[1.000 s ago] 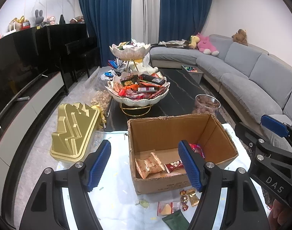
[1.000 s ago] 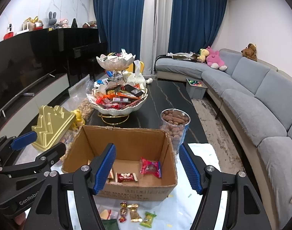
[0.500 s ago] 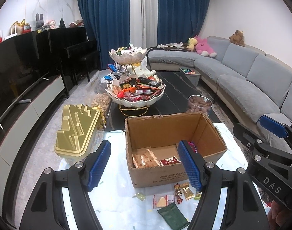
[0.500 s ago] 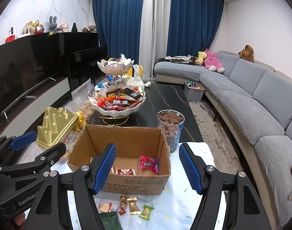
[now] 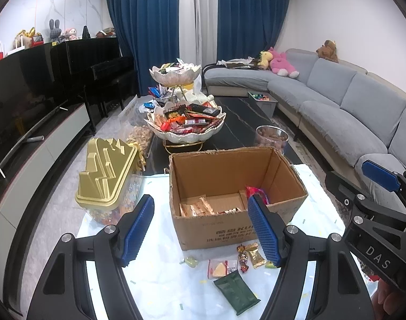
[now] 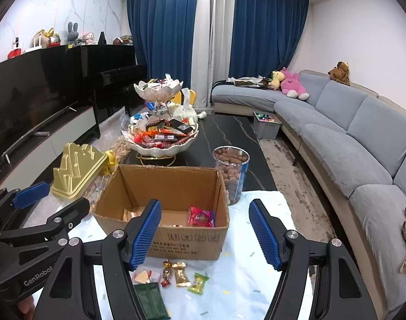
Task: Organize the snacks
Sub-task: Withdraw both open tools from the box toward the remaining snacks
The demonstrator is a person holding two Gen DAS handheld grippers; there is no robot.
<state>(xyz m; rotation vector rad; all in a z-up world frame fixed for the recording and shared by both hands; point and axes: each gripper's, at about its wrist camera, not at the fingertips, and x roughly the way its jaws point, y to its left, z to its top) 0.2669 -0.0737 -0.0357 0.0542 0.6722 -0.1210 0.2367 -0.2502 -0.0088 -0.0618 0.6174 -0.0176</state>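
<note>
We're pulling both tools back and up from the cardboard box [image 5: 237, 197]: it is shrinking in both wrist views and sliding higher in frame. More of the bench [image 5: 160, 274] is coming into sight under the left tool [image 5: 201, 229], and the dark green packet [image 5: 236, 292] is showing in full now. Under the right tool [image 6: 205, 230], the loose candies [image 6: 180, 269] are drifting upward too.

We see an open cardboard box [image 5: 237, 229] standing upright on the white table cover, with a few wrapped snacks [image 6: 201, 216] inside. Before its front side, near the table's near edge, lie loose candies [image 6: 181, 274] and a flat dark green packet [image 5: 236, 292].
</note>
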